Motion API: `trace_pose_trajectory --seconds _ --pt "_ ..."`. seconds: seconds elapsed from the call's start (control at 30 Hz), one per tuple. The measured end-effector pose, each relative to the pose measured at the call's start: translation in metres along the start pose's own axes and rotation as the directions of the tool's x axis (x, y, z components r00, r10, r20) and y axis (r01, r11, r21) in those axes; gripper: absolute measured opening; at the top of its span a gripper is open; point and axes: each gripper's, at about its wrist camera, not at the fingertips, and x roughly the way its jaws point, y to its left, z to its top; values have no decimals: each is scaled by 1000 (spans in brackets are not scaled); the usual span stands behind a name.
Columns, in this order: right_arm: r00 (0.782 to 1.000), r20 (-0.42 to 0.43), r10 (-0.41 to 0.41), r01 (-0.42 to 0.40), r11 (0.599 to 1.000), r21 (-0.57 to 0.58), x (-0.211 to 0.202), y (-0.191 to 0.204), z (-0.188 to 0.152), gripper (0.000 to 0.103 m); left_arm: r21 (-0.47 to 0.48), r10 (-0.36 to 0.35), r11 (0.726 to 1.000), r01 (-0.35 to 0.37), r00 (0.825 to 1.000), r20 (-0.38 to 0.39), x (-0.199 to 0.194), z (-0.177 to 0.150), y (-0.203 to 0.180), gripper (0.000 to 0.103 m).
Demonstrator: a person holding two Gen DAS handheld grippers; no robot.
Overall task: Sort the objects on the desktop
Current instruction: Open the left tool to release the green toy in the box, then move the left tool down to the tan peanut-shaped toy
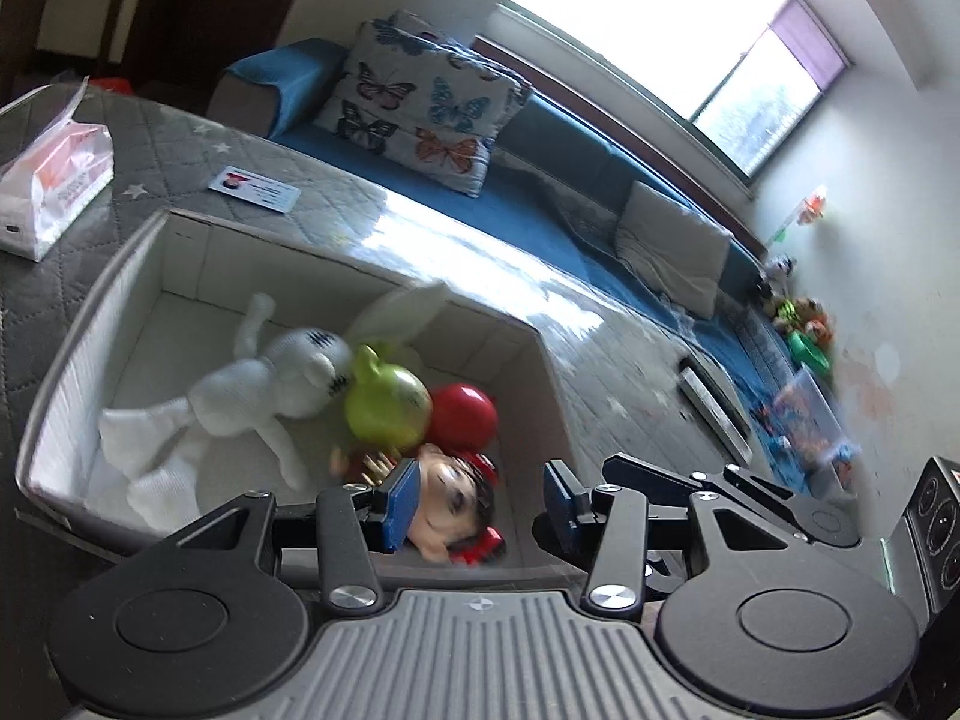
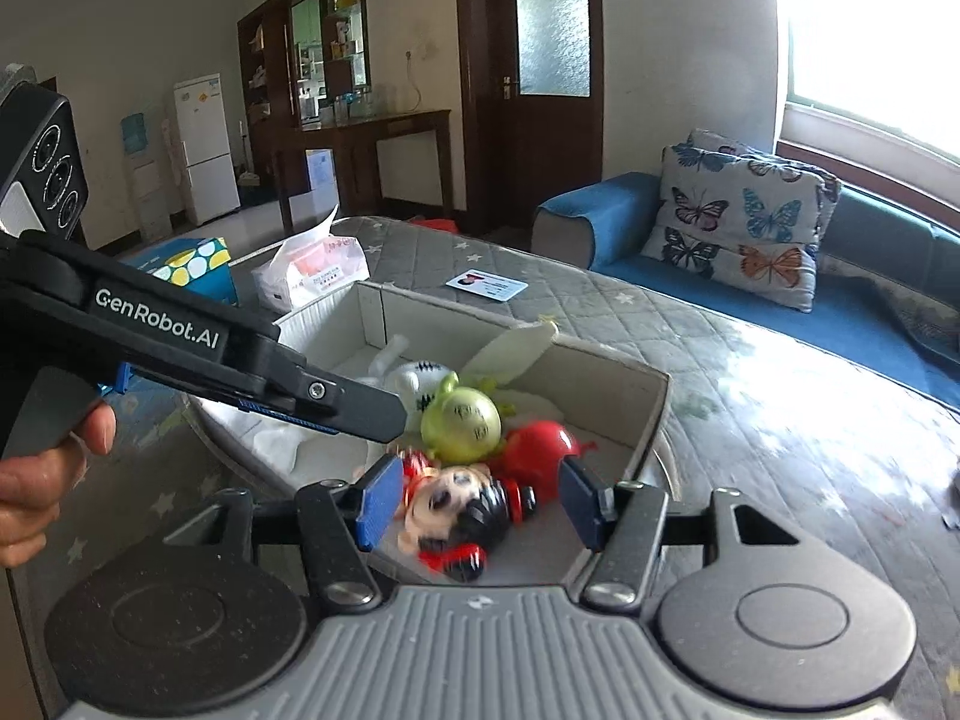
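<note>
A grey open box point(image 1: 72, 354) point(image 2: 651, 402) stands on the quilted table. In it lie a white plush toy point(image 1: 252, 396), a green round toy point(image 1: 387, 402) point(image 2: 462, 426), a red round toy point(image 1: 465, 417) point(image 2: 540, 456) and a doll with a big face and black hair point(image 1: 453, 501) point(image 2: 456, 507). My left gripper point(image 1: 480, 501) is open above the box's near edge, over the doll. My right gripper point(image 2: 477, 501) is open too, its jaws on either side of the doll without touching it. The left gripper's body point(image 2: 240, 354) crosses the right wrist view.
A tissue pack point(image 1: 54, 180) point(image 2: 312, 273), a blue dotted box point(image 2: 192, 264) and a card point(image 1: 255, 189) point(image 2: 486, 286) lie on the table behind the box. A blue sofa with a butterfly cushion point(image 1: 420, 114) point(image 2: 738, 222) stands beyond the table.
</note>
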Motion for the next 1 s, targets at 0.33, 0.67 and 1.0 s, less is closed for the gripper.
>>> trace_pose_trajectory --seconds 0.33,0.67,1.0 --pt "997 1 -81 81 997 -6 -52 -2 -53 69 73 -63 995 67 996 -57 -2 -44 -41 48" --pt "985 -30 -168 170 981 92 -69 -27 -99 75 89 -120 987 133 983 -140 29 -73 -72 48" --pt "985 -58 -164 172 970 169 -62 -47 -119 73 15 -151 988 157 971 -185 71 -77 -80 48"
